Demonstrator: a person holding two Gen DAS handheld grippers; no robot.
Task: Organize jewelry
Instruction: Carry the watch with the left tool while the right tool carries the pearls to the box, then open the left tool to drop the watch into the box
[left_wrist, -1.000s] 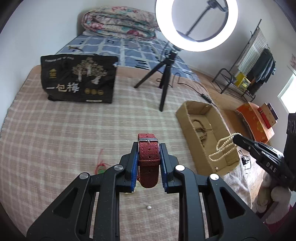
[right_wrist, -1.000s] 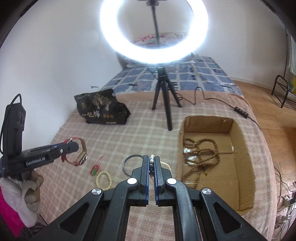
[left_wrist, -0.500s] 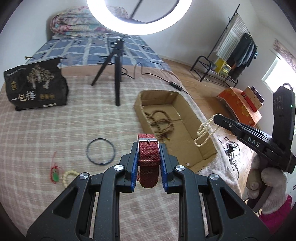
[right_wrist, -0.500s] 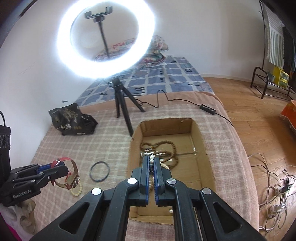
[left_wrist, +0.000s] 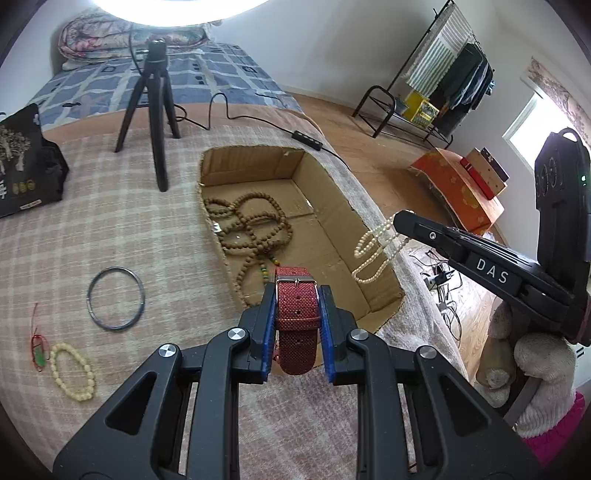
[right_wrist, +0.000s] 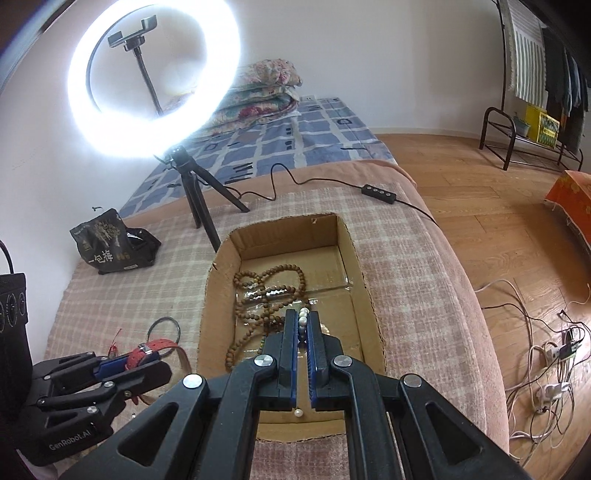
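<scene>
My left gripper is shut on a red woven watch strap, held just over the near left corner of an open cardboard box. My right gripper is shut on a white pearl necklace, whose loops dangle above the box's right side. Brown wooden prayer beads lie inside the box. In the right wrist view the left gripper with the watch sits at the lower left, beside the box. A loose pearl lies on the box floor.
On the checked blanket lie a dark bangle, a cream bead bracelet and a red string charm. A ring light tripod, its cable and a black bag stand behind. A gloved hand holds the right gripper.
Both grippers have swung across the bed toward the box and now hang over it. The watch and the pearl necklace stay gripped.
</scene>
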